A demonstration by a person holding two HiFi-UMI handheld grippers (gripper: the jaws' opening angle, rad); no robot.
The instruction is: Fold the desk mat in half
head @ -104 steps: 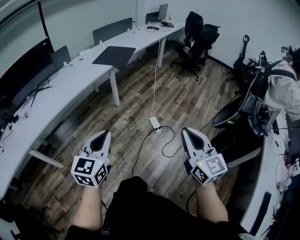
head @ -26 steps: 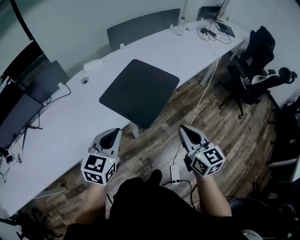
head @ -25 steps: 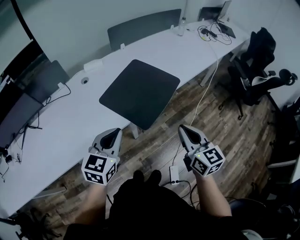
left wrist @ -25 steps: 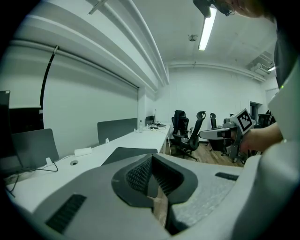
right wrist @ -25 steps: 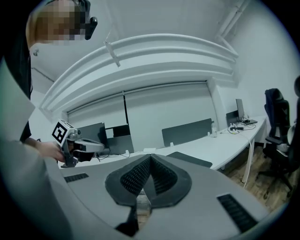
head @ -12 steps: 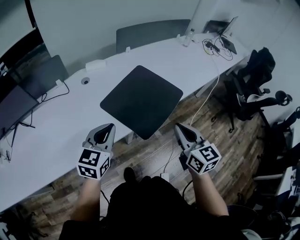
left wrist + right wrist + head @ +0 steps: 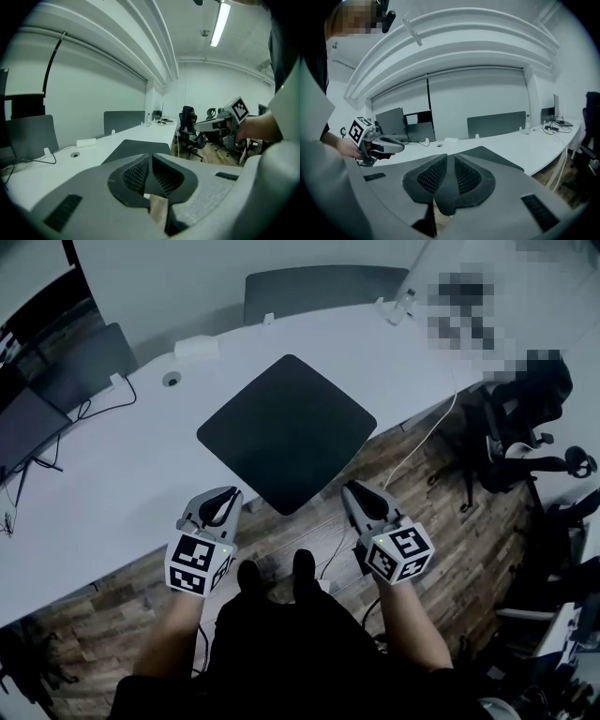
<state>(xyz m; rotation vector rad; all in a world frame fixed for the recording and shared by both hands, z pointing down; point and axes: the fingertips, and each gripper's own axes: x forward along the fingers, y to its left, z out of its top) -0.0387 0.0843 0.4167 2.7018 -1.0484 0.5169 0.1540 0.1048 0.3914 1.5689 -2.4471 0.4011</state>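
The black desk mat [image 7: 286, 432] lies flat and unfolded on the white desk [image 7: 112, 474], one corner poking past the desk's near edge. My left gripper [image 7: 226, 502] hovers just short of the mat's near left edge, shut with nothing in it. My right gripper [image 7: 356, 495] hangs over the floor by the mat's near right edge; its jaws are opening, with a narrow gap and nothing between them. The left gripper view has the mat [image 7: 136, 146] beyond the closed jaws [image 7: 150, 161]. In the right gripper view the mat [image 7: 490, 154] lies ahead of the jaws [image 7: 450, 161].
Monitors [image 7: 33, 413] stand at the desk's left end, and a grey divider panel [image 7: 319, 285] runs along its far side. A small white box [image 7: 197, 346] sits behind the mat. A white cable [image 7: 427, 442] drops to the wooden floor. Black office chairs [image 7: 530, 418] stand at right.
The person has stepped up to the desk, bringing both grippers near the mat's near edge. The right jaws have parted slightly; the left stay shut.
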